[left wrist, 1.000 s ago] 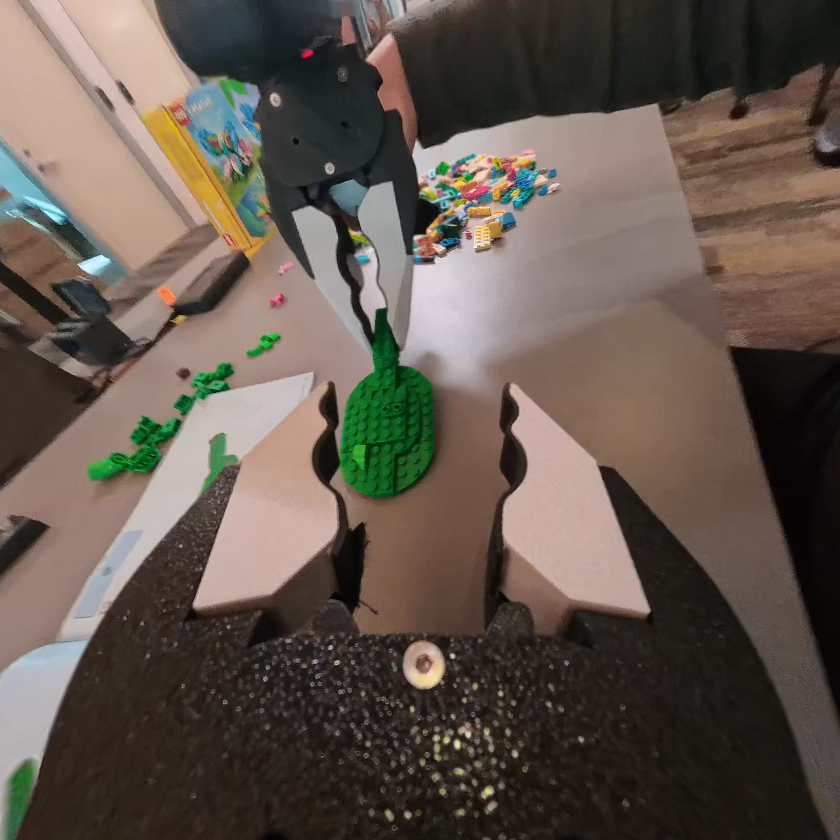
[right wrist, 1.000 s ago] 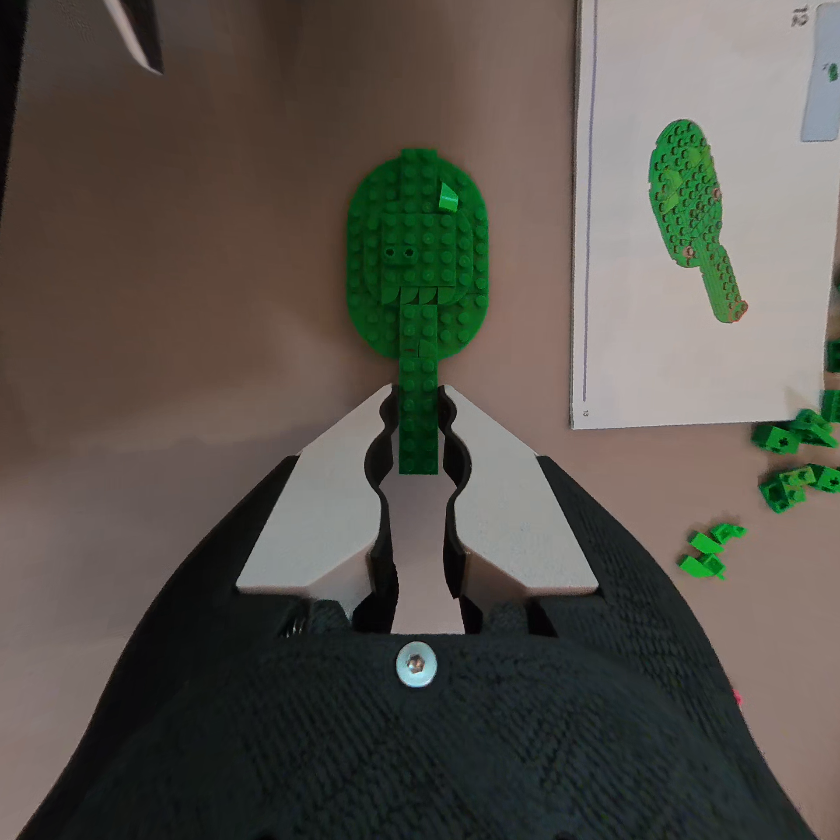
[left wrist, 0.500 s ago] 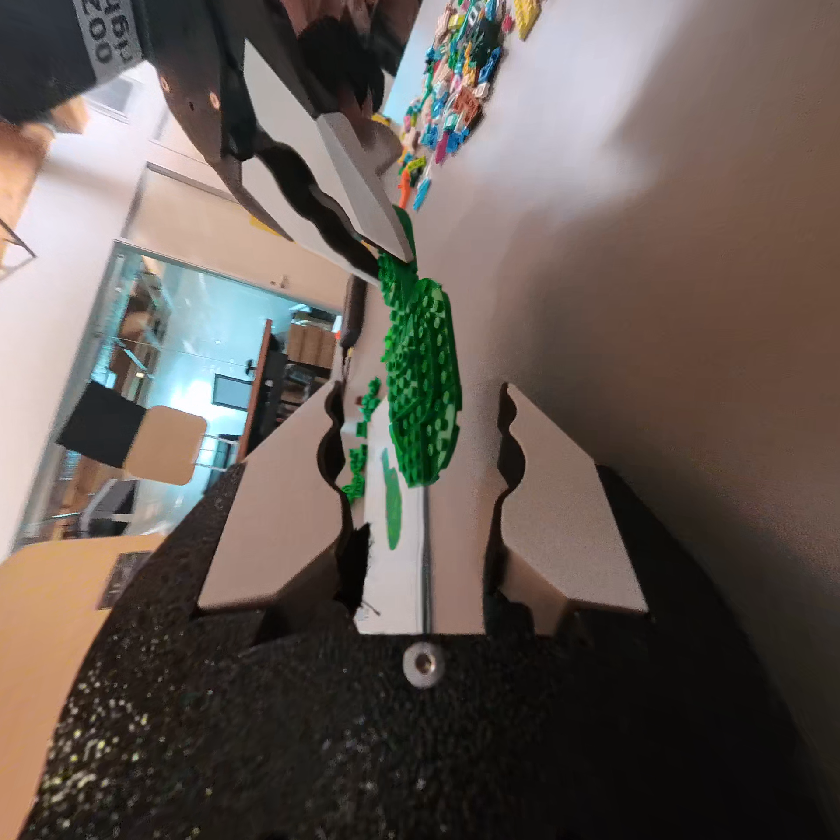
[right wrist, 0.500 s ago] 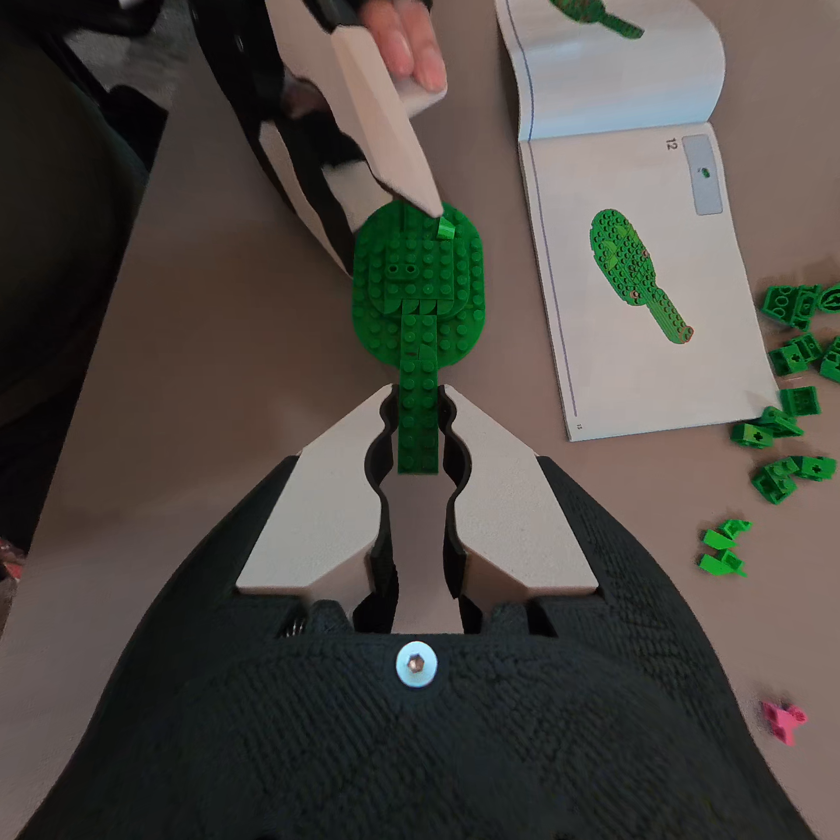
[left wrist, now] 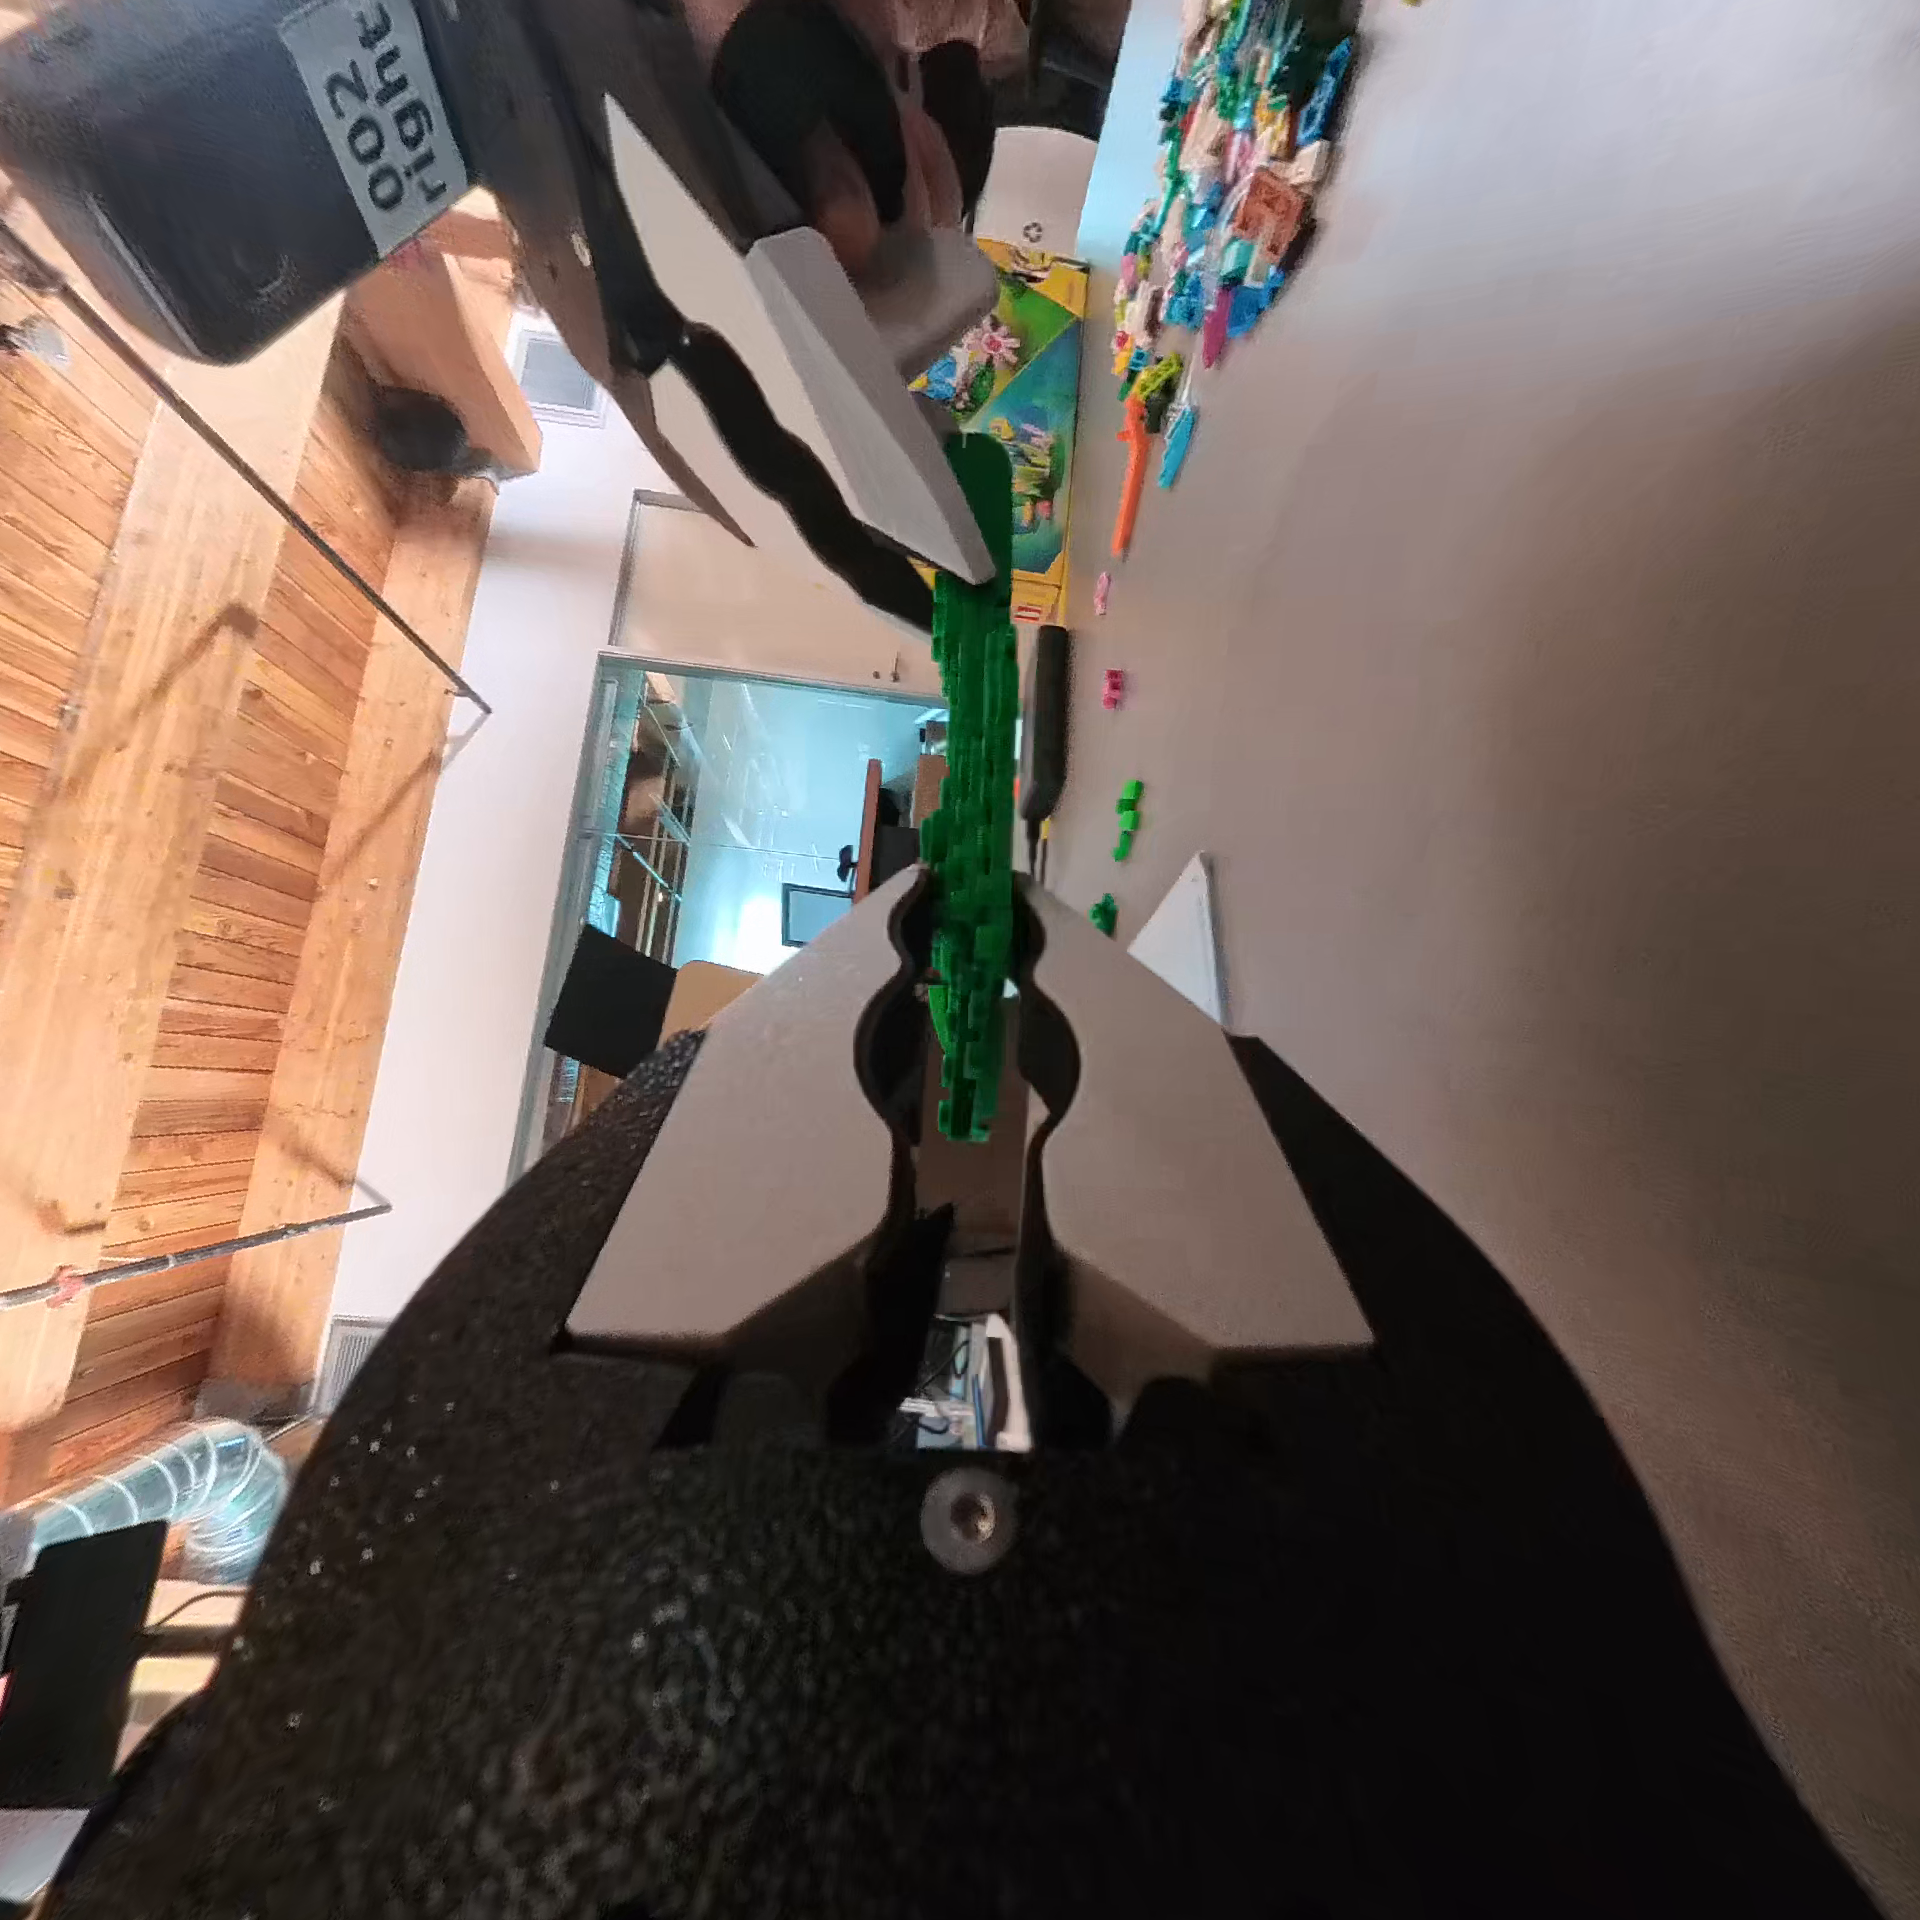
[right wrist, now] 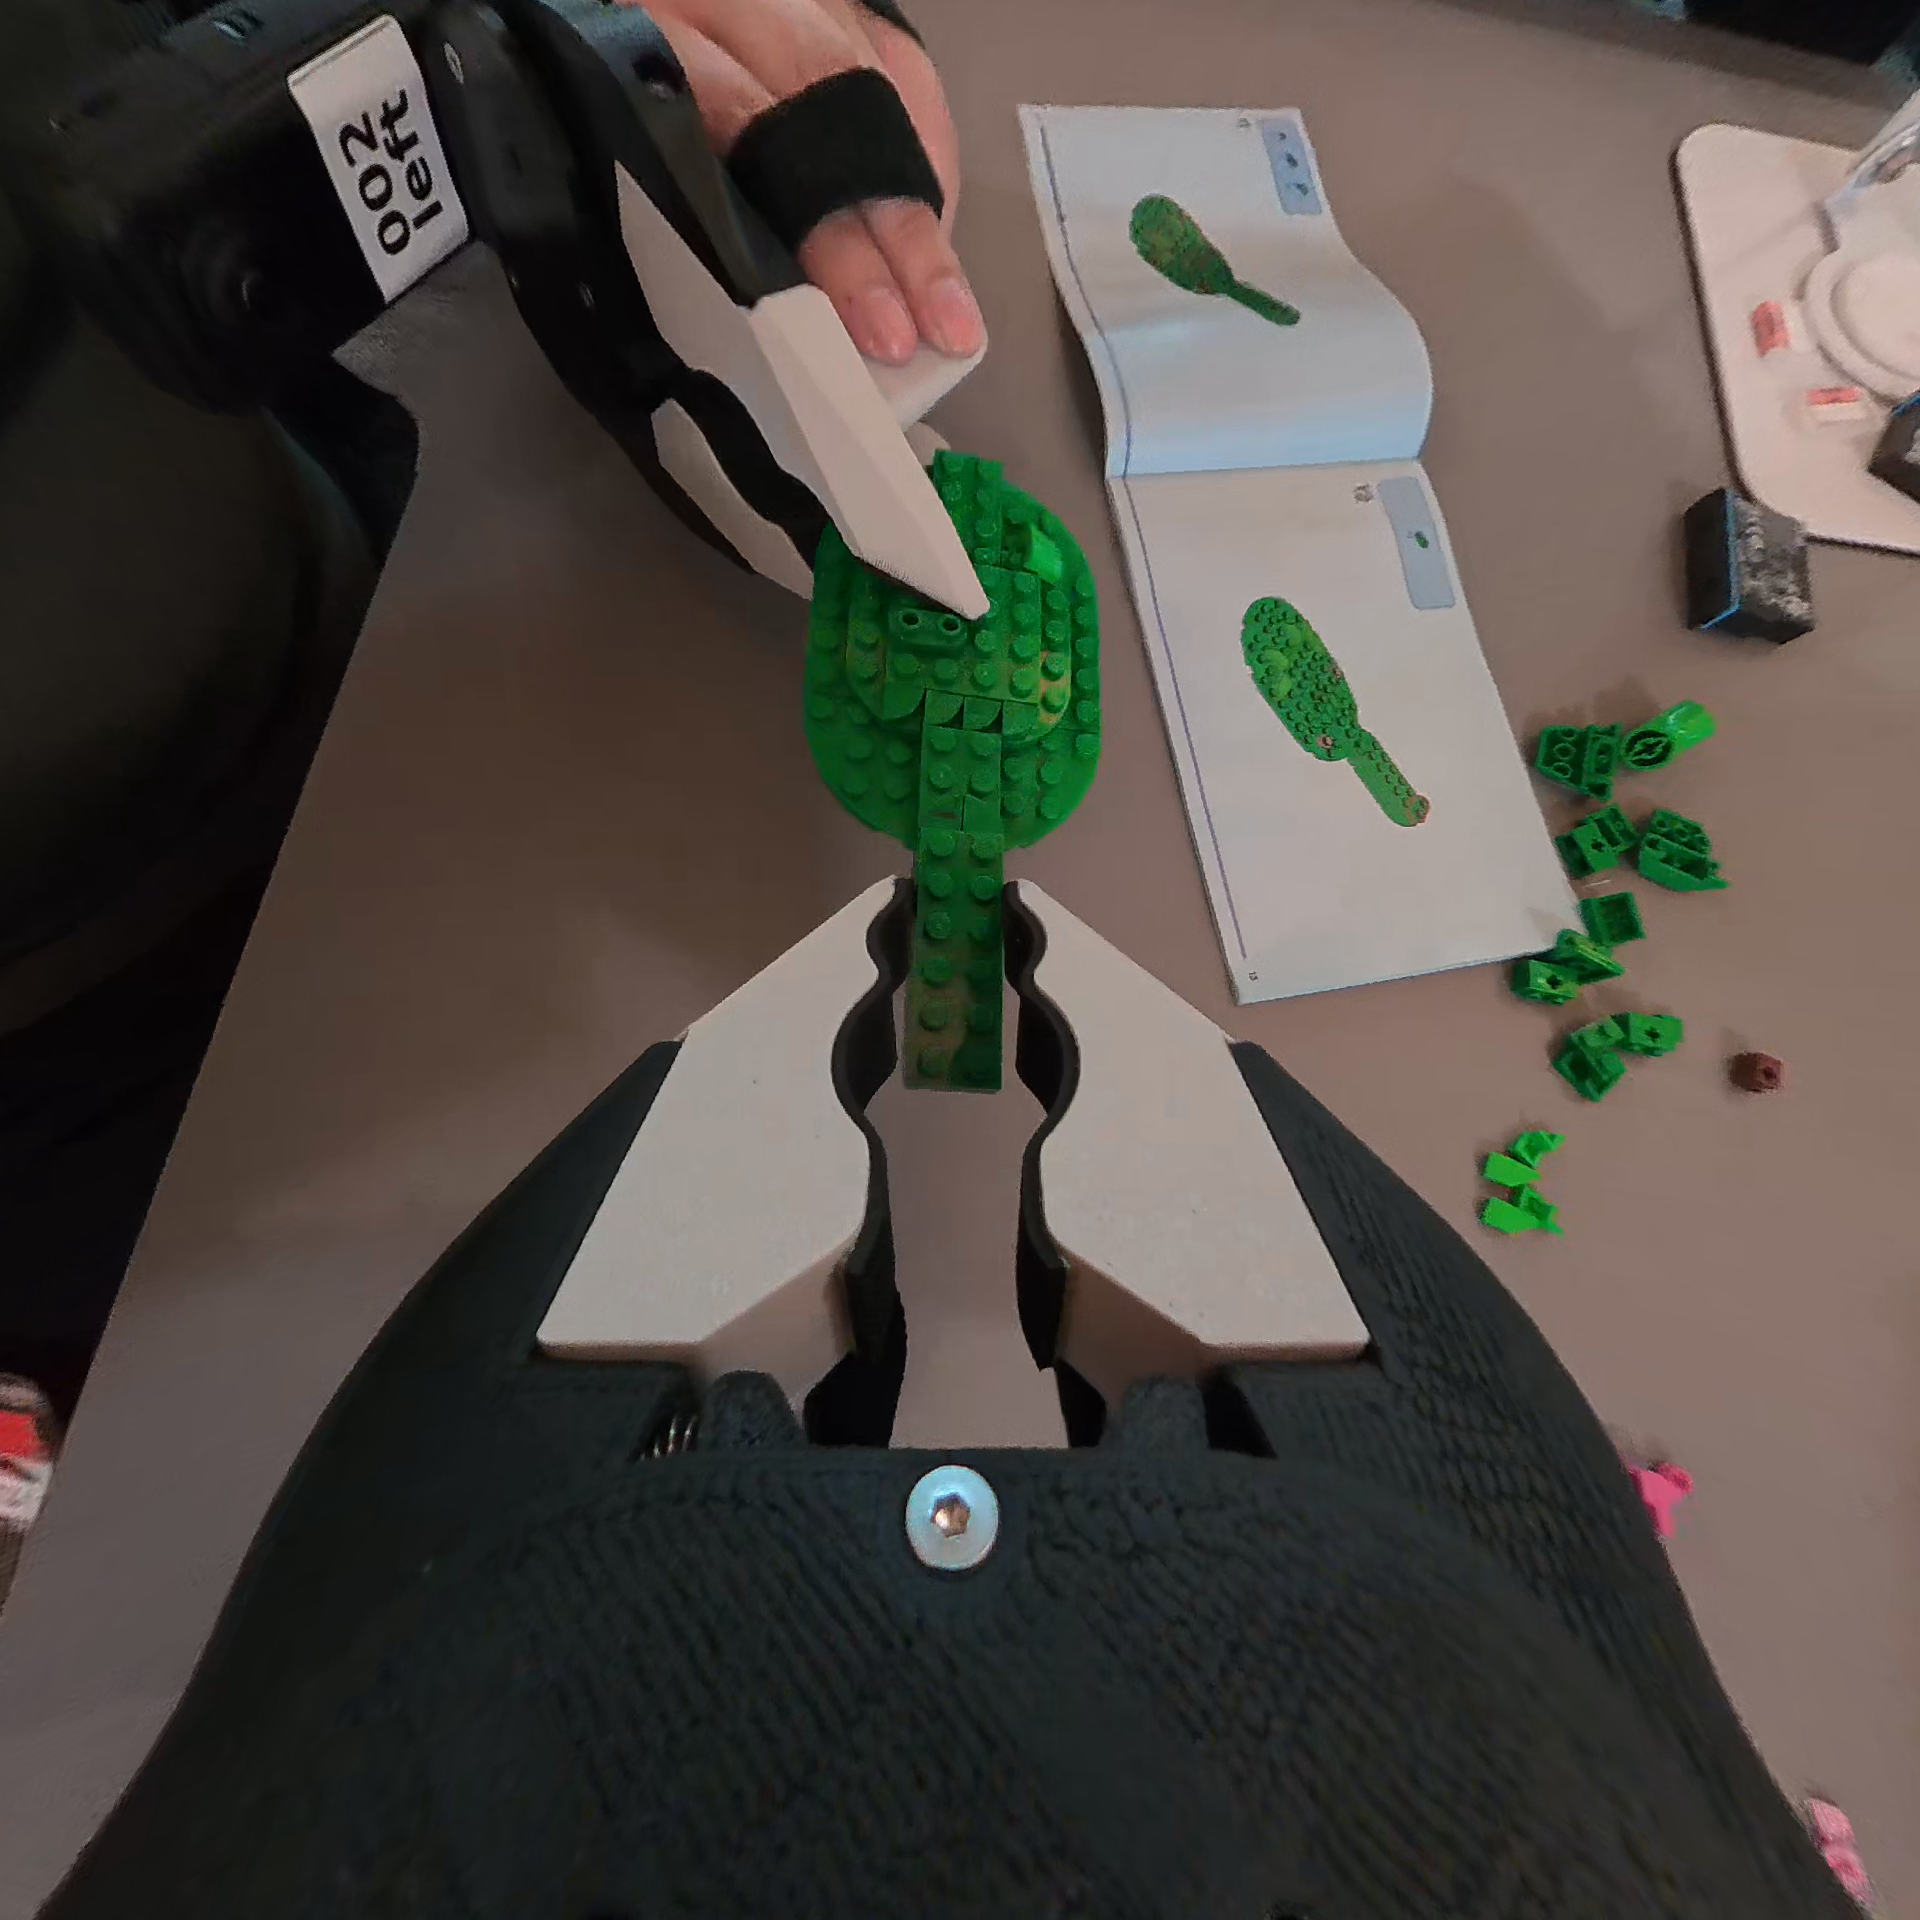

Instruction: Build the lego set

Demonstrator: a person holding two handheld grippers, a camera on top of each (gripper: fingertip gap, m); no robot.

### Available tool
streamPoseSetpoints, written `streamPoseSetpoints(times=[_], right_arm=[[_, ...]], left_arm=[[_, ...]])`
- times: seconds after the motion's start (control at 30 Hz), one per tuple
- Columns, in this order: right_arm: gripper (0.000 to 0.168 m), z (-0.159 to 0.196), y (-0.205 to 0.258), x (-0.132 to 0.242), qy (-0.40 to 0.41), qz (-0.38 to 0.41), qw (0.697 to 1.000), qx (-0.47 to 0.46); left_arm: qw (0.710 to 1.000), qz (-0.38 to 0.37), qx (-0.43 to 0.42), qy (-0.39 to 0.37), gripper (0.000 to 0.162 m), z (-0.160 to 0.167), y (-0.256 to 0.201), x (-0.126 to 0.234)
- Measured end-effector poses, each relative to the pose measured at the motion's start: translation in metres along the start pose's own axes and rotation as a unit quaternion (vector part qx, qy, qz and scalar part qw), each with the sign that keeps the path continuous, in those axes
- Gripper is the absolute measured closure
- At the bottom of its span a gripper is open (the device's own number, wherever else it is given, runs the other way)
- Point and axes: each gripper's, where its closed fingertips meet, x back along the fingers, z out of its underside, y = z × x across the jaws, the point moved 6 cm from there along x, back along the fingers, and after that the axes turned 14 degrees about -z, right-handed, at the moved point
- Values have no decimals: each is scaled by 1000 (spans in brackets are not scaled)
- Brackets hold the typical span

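Observation:
The green paddle-shaped lego build (right wrist: 951, 707) is held above the brown table (right wrist: 540, 831). My right gripper (right wrist: 956, 894) is shut on its narrow stem. My left gripper (right wrist: 894, 597) comes in from the upper left and clamps the oval end, one finger on the studded top and one underneath. In the left wrist view, which is rolled on its side, the build (left wrist: 971, 831) shows edge-on between my left gripper's (left wrist: 971, 894) closed fingers. The right gripper (left wrist: 956, 592) holds its far end. A small bright green slope piece (right wrist: 1042, 556) sits on the oval.
An open instruction booklet (right wrist: 1299, 623) lies right of the build. Loose green pieces (right wrist: 1610, 935), a brown stud (right wrist: 1756, 1070) and pink bits (right wrist: 1657, 1496) lie further right. A black block (right wrist: 1751, 566) and white tray (right wrist: 1787, 343) are far right. A colourful brick pile (left wrist: 1236, 208) and lego box (left wrist: 1023, 416) are beyond. The brown stud (right wrist: 1756, 1070) sits 25 cm or so from the ends of my right fingers.
My left gripper has rolled on its side, moved in and shut on the oval end of the build. The right gripper has lifted the build off the table by its stem.

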Motion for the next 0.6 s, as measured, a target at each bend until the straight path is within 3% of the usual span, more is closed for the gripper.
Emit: streamPoseSetpoints(times=[0.13,0.27,0.43,0.6], right_arm=[[138,-15,3,14,-30,61,997,33],[122,-44,18,22,-20,170,976,136],[116,-81,23,12,84,324,903,268],[120,-112,0,18,187,427,822,328]], left_arm=[[1000,-12,1,12,153,0,13,-7],[999,-28,-8,33,152,5,33,-16],[997,-46,4,62,152,14,73,-30],[996,-48,-1,76,152,16,109,-45]])
